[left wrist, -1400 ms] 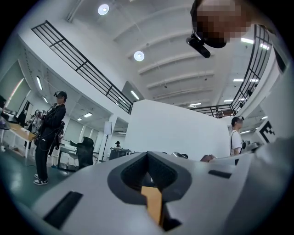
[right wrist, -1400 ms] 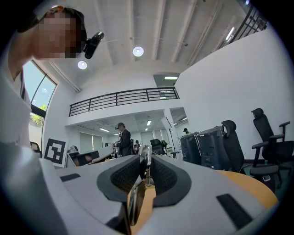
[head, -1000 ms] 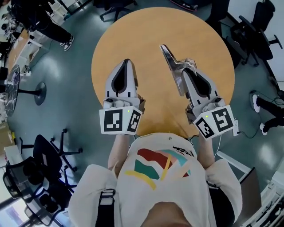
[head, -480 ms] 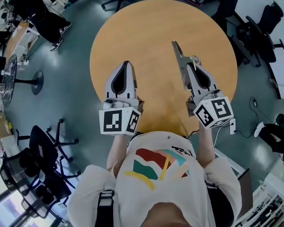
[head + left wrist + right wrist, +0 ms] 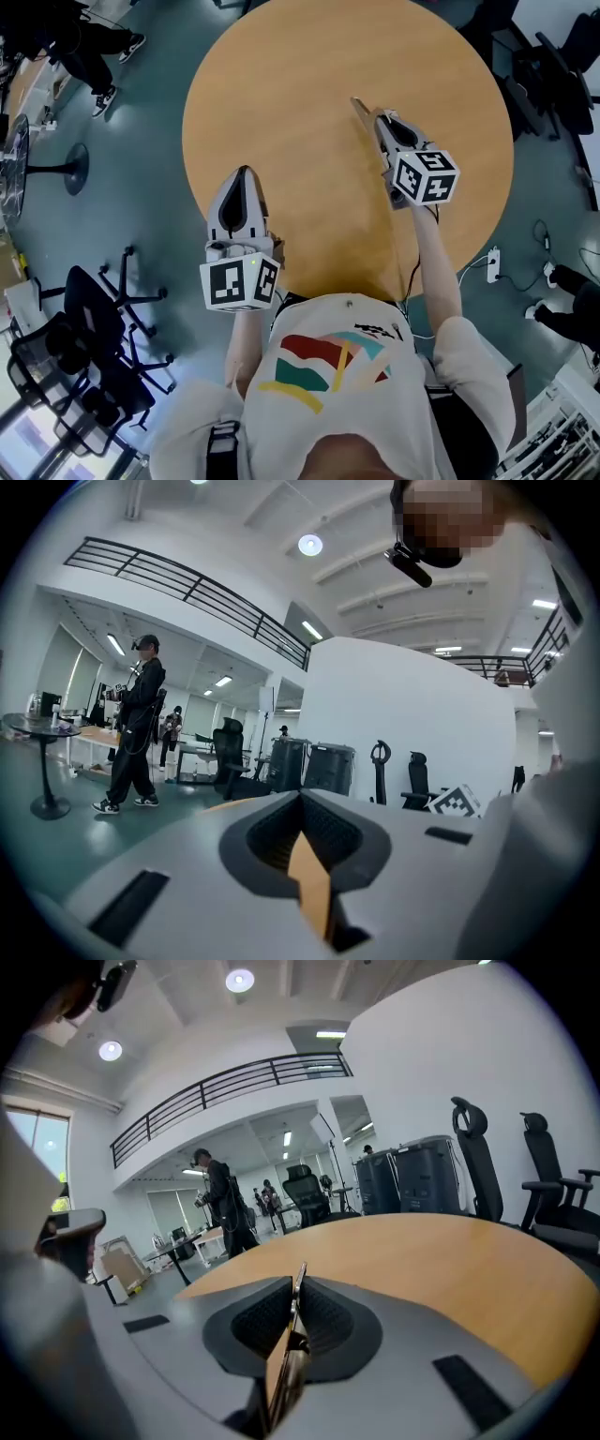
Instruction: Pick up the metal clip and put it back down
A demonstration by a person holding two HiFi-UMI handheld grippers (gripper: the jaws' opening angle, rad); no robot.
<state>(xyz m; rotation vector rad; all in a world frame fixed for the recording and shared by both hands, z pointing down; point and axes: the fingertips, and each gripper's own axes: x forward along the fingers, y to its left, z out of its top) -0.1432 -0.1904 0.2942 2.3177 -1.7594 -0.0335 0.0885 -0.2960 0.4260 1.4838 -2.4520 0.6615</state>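
The metal clip (image 5: 360,107) is a thin silvery strip that sticks out forward past my right gripper (image 5: 380,120) over the round wooden table (image 5: 300,75). In the right gripper view the clip (image 5: 285,1377) stands on edge between the dark pads, and the right gripper (image 5: 294,1283) is shut on it. Whether the clip's tip touches the tabletop cannot be told. My left gripper (image 5: 243,174) hovers near the table's front left edge, shut with nothing in it. In the left gripper view the left gripper (image 5: 302,795) points out at the room.
Office chairs (image 5: 548,66) stand at the table's far right and another chair (image 5: 94,323) on the floor at the left. A white cable plug (image 5: 492,261) lies on the floor to the right. A person in black (image 5: 136,726) stands far off.
The right gripper has reached farther forward over the table with the clip in its jaws, arm stretched out. The left gripper has drawn back toward the table's near edge.
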